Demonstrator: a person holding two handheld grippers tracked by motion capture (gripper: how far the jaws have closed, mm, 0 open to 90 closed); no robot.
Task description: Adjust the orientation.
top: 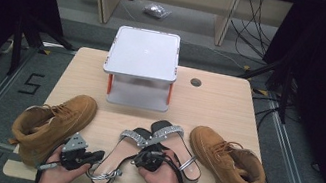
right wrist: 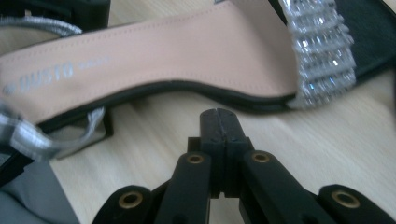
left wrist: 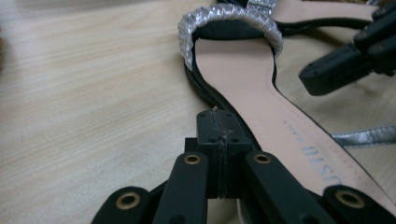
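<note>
Two black sandals with glittery toe straps lie side by side near the table's front edge, the left sandal (top: 120, 156) and the right sandal (top: 173, 141). My left gripper (top: 98, 157) is shut and empty, its tip beside the left sandal's edge (left wrist: 243, 79). My right gripper (top: 141, 159) is also shut, held low between the two sandals, with nothing between its jaws. In the left gripper view the joined jaws (left wrist: 219, 115) sit against the sole's rim. In the right gripper view the closed jaws (right wrist: 218, 115) point at a sandal (right wrist: 163, 51) just short of its sole.
A tan boot (top: 51, 125) lies at the left and another tan boot (top: 229, 164) at the right of the sandals. A white two-level rack (top: 141, 67) stands at the table's back centre. A silver ankle strap (right wrist: 28, 135) loops close to the right gripper.
</note>
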